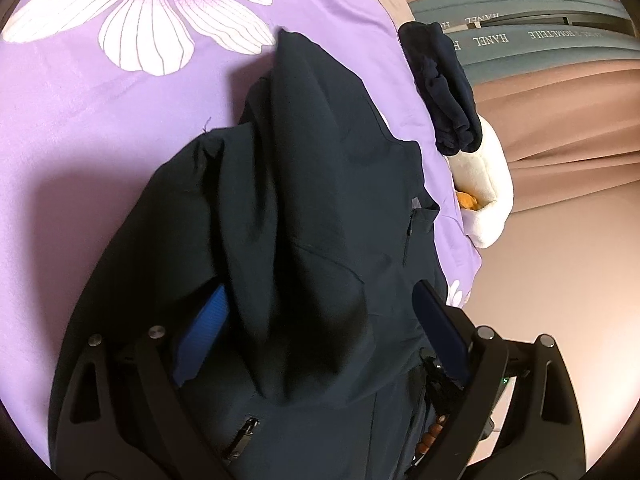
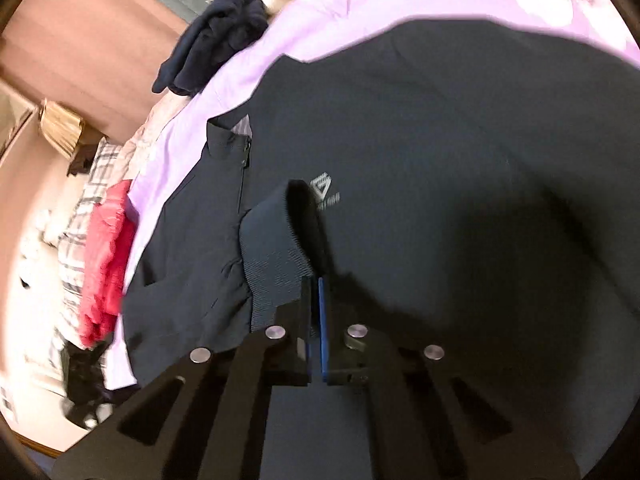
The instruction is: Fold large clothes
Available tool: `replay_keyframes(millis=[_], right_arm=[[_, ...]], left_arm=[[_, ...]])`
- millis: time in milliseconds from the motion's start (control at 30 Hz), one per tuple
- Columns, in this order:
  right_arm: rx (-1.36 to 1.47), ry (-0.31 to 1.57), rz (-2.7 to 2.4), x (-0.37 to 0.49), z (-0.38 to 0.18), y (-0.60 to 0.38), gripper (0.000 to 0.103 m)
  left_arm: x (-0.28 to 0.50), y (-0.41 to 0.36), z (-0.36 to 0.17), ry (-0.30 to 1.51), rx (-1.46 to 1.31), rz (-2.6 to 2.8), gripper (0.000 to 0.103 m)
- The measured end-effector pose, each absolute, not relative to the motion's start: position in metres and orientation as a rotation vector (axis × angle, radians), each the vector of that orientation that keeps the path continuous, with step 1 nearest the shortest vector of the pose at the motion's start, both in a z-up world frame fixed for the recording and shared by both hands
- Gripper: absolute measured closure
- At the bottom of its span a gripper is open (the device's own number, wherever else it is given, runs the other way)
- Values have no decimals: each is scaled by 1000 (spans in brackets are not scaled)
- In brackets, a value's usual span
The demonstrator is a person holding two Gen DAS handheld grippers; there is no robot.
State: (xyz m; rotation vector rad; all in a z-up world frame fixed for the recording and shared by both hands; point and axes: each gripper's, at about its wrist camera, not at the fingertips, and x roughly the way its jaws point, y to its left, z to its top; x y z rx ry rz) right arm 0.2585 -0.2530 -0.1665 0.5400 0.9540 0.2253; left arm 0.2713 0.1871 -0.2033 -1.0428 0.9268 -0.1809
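Dark navy jacket [image 2: 420, 160] is lying spread on the purple floral bedsheet [image 1: 100, 128], one part draping up between the left tool's [image 1: 320, 320] wide-apart blue pads, which are not pressing it. Right tool [image 2: 316, 304] is clenched, pads together, the ribbed cuff [image 2: 276, 256] just beside its tip. Another dark garment [image 1: 444, 88] is sitting at the bed's edge, by a white plush toy [image 1: 488, 192].

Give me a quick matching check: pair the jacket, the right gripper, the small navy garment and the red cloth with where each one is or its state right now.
Things:
1. jacket
2. right gripper
3. small navy garment
4. red cloth

States:
A. bunched at the bed's edge by a white plush
B. jaws shut beside the ribbed cuff
C. spread on the purple floral sheet
D. lying off the sheet's edge

Pairs: 1-C, 2-B, 3-A, 4-D
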Motion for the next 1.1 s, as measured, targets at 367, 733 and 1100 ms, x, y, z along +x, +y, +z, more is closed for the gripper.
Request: replay_keyframes(millis=[367,733,1100], right_arm=[[416,802,-39,252,-124,-321,101],[332,763,37,243,-107,-303,92],[205,818,180,260,-125,-244,84]], left_arm=[[286,189,-204,943,-1012,-166,9],[287,191,-184,938,-924,-134,9],[313,122,-140,908,-541,-195,11]])
